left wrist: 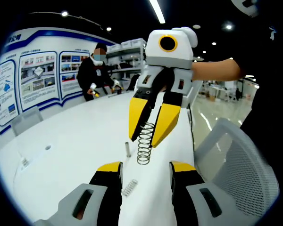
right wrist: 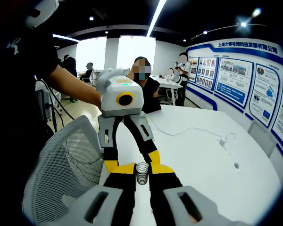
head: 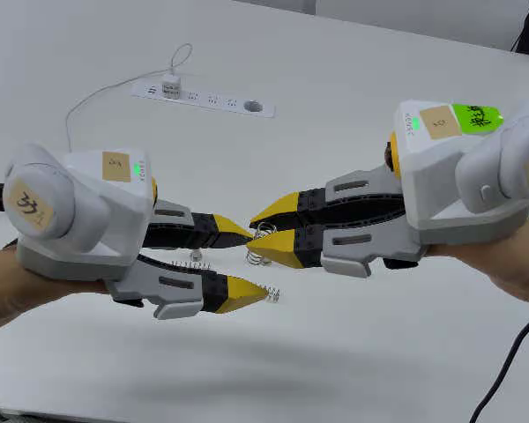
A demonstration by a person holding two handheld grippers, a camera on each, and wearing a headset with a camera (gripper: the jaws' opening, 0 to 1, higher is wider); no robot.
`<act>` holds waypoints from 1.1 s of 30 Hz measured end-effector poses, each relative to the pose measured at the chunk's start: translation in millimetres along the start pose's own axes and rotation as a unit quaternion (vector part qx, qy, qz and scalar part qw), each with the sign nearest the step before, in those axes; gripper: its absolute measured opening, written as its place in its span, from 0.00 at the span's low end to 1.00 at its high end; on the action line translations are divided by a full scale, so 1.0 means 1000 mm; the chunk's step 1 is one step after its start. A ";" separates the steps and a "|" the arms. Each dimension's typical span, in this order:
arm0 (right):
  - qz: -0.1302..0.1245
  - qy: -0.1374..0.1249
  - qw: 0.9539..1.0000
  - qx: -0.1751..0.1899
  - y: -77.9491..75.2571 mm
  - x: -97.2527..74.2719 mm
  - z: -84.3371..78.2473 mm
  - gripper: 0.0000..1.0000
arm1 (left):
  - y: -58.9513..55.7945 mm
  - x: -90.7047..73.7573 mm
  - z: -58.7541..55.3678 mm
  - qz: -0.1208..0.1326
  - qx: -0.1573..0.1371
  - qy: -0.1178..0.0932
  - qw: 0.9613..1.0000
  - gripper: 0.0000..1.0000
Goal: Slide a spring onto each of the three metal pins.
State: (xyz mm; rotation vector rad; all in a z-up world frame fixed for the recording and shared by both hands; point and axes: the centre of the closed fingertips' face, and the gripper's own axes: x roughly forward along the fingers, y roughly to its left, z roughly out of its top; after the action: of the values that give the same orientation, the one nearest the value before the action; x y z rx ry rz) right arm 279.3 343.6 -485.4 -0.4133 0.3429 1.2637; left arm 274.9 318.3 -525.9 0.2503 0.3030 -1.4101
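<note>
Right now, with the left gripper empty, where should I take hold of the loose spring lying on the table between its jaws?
Probably near one end of the loose spring, pinching across the coils from above with the left gripper. It lies flat on the table, and an end grip leaves the other end free to slide over the upright pin.

- My left gripper (head: 252, 263) has its jaws spread wide, and a loose spring (left wrist: 129, 187) lies on the table (head: 335, 361) in the gap between them.
- Straight ahead, my right gripper (head: 254, 236) meets it nearly tip to tip, pinched on a held spring (left wrist: 144, 143), and bars the way forward.
- An upright pin (left wrist: 128, 149) stands just beside the held spring.
- Bare tabletop runs beyond, with the power strip (head: 203, 99) well apart.
- A mesh chair (left wrist: 240, 174) stands at the table's edge.
</note>
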 end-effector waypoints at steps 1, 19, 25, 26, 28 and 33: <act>-0.004 0.000 1.000 0.001 -0.002 -0.001 0.000 0.11 | 0.002 -0.001 0.000 0.005 -0.002 -0.002 1.000 0.44; -0.041 0.011 0.999 0.019 -0.027 -0.015 -0.018 0.11 | 0.037 -0.025 -0.005 0.069 -0.028 -0.005 0.997 0.70; -0.056 0.014 0.998 0.026 -0.036 -0.022 -0.024 0.11 | 0.050 -0.038 -0.009 0.096 -0.039 -0.008 0.995 0.77; -0.059 0.015 0.998 0.029 -0.038 -0.024 -0.026 0.11 | 0.053 -0.040 -0.010 0.101 -0.043 -0.008 0.994 0.79; -0.065 0.017 0.997 0.032 -0.042 -0.026 -0.029 0.11 | 0.056 -0.044 -0.010 0.109 -0.046 -0.012 0.993 0.82; -0.080 0.017 0.996 0.042 -0.050 -0.035 -0.034 0.11 | 0.062 -0.050 -0.008 0.123 -0.059 -0.023 0.990 0.87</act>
State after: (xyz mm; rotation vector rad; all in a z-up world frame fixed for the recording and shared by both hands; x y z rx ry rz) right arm 317.1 285.4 -493.7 -0.3834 0.3825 1.0830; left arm 328.9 376.6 -516.2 0.1522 0.3062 -1.1478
